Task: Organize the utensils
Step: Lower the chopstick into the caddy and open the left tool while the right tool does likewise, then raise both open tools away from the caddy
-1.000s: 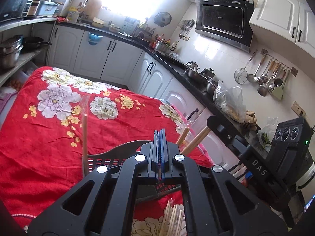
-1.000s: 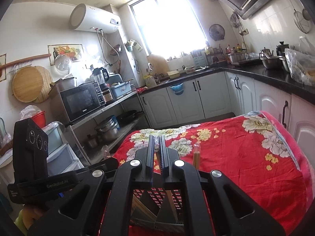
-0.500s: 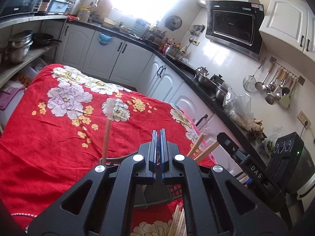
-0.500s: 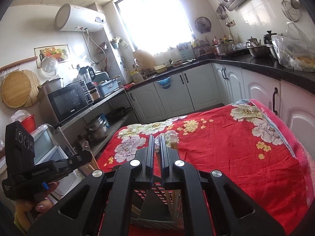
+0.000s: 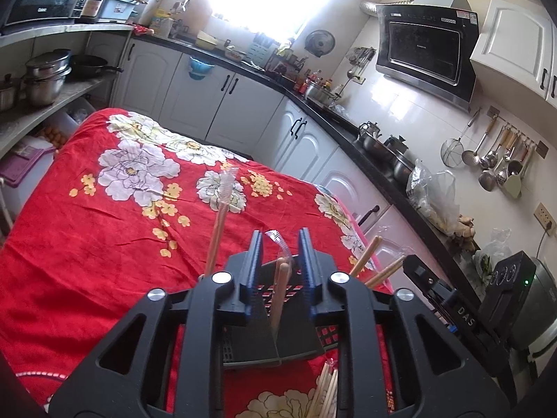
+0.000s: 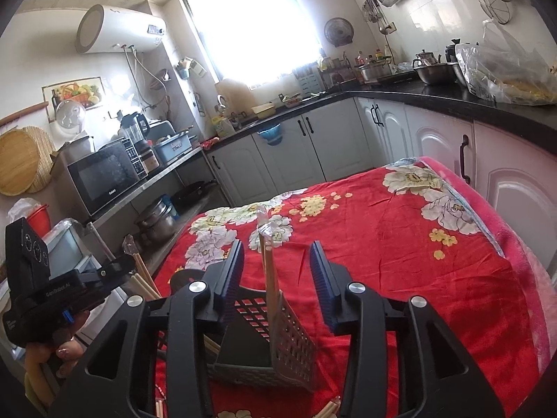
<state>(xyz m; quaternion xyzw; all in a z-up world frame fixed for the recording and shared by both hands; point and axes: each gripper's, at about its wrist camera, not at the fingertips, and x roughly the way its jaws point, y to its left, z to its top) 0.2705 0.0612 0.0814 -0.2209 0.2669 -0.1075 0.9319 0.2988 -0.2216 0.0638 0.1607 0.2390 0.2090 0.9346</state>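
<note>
So it's a kitchen with a table under a red floral cloth [image 5: 69, 244]; white cabinets [image 6: 313, 153] and a black countertop [image 6: 452, 94] wrap round it, big bright window behind. The left wrist view gets the range hood [image 5: 424, 48] and a rail of hanging ladles [image 5: 494, 160] on the tiled wall; the right wrist view gets the other side instead, a microwave [image 6: 104, 174] on a shelf and a white water heater [image 6: 118, 29] up high, plus the left gripper's body and the hand holding it.

The dark slotted utensil basket [image 6: 292, 331] sits on the cloth right under both grippers; wrapped chopsticks stand upright in it; one pair [image 5: 280, 285] rises between the left gripper [image 5: 278, 254] fingers, untouched, another pair [image 5: 219, 223] stands just left of the basket's middle; a pair [image 6: 268, 271] stands between the right gripper [image 6: 276, 268] fingers, also untouched. Both sets of jaws are spread wide, gripping nothing. More loose chopsticks [image 5: 325, 393] lie on the cloth just in front of the basket.
</note>
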